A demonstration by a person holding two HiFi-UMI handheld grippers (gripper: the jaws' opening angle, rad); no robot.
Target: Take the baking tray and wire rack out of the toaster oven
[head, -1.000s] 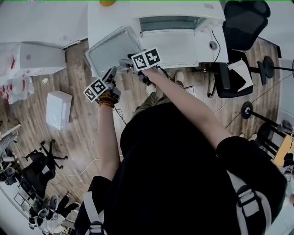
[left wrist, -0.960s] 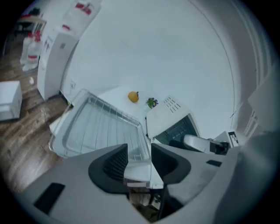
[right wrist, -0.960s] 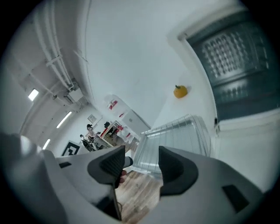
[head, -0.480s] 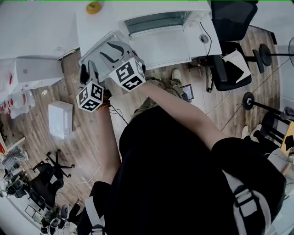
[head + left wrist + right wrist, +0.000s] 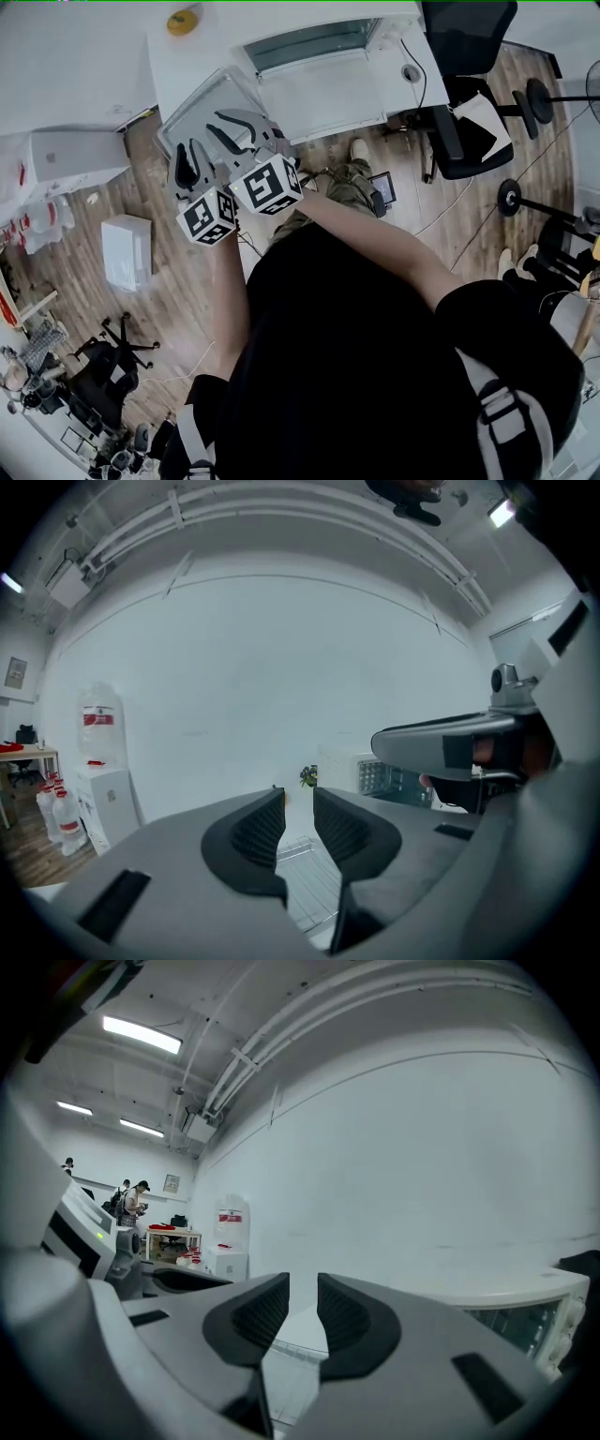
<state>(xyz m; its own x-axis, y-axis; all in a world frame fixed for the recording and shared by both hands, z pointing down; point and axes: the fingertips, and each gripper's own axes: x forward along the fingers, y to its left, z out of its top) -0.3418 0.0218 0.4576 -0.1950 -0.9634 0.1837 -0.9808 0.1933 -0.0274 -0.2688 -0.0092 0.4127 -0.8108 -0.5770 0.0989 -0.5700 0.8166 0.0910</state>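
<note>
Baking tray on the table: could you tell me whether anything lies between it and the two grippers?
Nothing visible does. The left gripper and right gripper hang above the baking tray, which lies on the white table; their jaws, empty, have just been closing, and only air separates them from it.

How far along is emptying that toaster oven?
Done: silver metal baking tray and wire rack lie on the white table beside the open toaster oven. In hand: nothing; left gripper and right gripper jaws have just been closing, empty. Left: apparently nothing.
</note>
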